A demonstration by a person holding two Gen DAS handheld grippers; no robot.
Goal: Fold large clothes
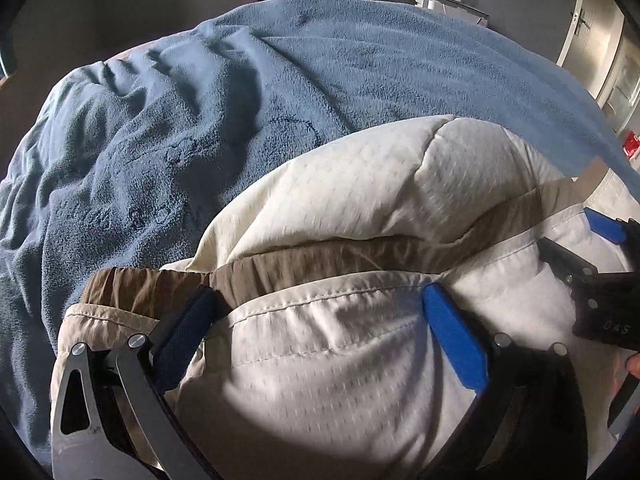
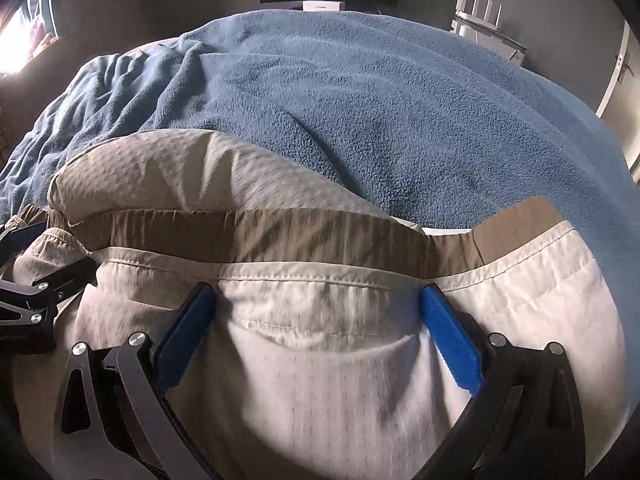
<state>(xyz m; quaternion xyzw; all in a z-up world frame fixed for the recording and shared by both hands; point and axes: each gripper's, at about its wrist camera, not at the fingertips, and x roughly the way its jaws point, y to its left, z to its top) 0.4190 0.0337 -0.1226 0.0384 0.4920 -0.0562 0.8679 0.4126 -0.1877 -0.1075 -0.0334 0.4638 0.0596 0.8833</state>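
Cream garment [image 1: 340, 208] — brown band [image 2: 280, 236] running left-right — on blue blanket [image 1: 160, 128].

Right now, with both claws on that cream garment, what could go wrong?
1. Both the left claw and the right claw stand wide open astride the cream garment, so a lift may catch nothing.
2. The brown band is bunched and uneven, so the fold could skew.
3. The blue blanket underneath is rumpled and could get pinched along.
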